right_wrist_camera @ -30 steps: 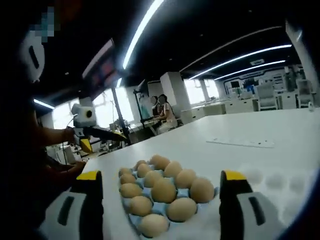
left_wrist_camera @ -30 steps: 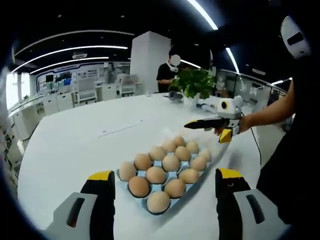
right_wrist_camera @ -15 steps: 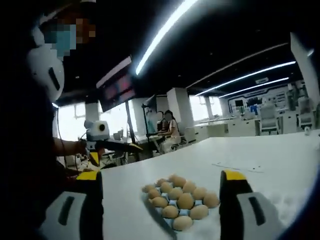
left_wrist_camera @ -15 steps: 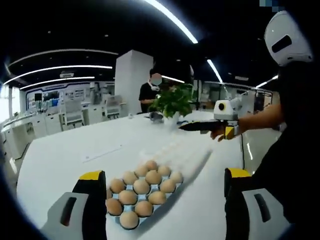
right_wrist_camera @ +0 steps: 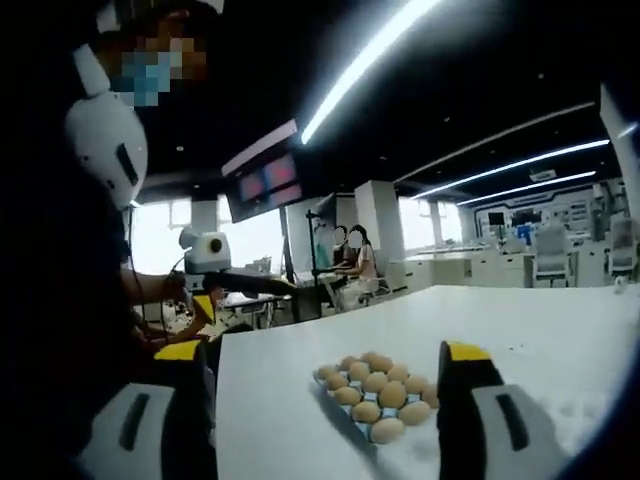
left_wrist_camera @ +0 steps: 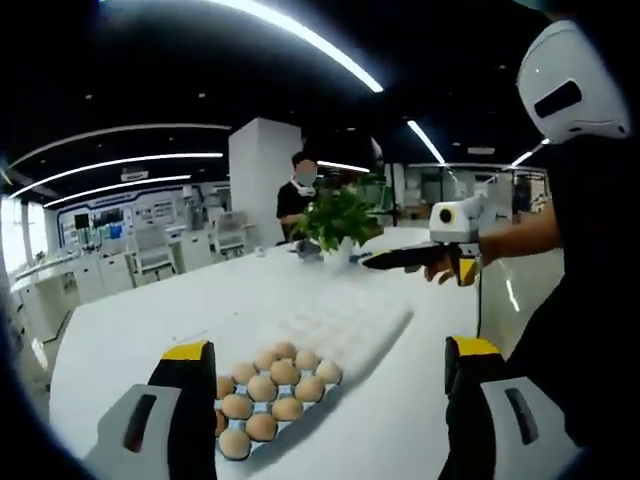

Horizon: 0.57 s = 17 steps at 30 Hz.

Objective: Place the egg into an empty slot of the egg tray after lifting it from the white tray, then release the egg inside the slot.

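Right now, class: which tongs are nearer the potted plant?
Right. The right tongs hover beside the potted plant; the left tongs sit farther back, behind the eggs.

Brown eggs on a white bench

The eggs (left_wrist_camera: 262,388) are light brown and sit in a pale blue tray (right_wrist_camera: 345,411). The bench (left_wrist_camera: 150,320) is white. Each tool (left_wrist_camera: 325,420) is grey with yellow tips. The plant (left_wrist_camera: 338,215) is green.

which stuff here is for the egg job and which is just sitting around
For the job:
- eggs
- egg tray, white half empty
- left hand-held gripper, open
- right hand-held gripper, open

Just lying about:
- potted plant
- paper sheet
- white table
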{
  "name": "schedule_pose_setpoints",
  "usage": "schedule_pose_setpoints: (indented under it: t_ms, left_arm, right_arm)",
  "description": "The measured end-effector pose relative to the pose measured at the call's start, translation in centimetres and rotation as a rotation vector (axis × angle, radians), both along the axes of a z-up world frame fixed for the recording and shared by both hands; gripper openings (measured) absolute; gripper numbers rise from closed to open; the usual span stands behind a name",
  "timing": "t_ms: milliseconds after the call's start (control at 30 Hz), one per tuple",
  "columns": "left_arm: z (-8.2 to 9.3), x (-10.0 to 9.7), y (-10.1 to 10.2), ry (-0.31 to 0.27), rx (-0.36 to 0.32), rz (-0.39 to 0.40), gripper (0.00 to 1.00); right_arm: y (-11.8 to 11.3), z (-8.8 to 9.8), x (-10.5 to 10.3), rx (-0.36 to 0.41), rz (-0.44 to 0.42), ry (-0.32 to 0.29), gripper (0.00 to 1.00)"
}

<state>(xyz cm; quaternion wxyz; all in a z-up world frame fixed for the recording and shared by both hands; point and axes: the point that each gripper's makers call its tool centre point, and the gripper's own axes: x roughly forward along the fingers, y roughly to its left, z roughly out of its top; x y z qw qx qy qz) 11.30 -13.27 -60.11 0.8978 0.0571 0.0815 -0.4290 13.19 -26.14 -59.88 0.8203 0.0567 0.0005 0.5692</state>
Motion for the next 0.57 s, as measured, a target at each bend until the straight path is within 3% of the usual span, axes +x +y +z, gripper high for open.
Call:
schedule_pose_setpoints:
  t_ms: [133,567]
  left_arm:
    - [-0.4,-0.7,-1.3,0.006,0.032,0.005,0.95]
    - [0.0,-2.4,-4.1,0.007,0.0,-0.022,0.92]
  right_arm:
    - [-1.0,0.3,-0.5,0.008,0.015,-0.007,0.98]
    - [-3.2,-0.4,-2.8,-0.027,0.059,-0.014,0.97]
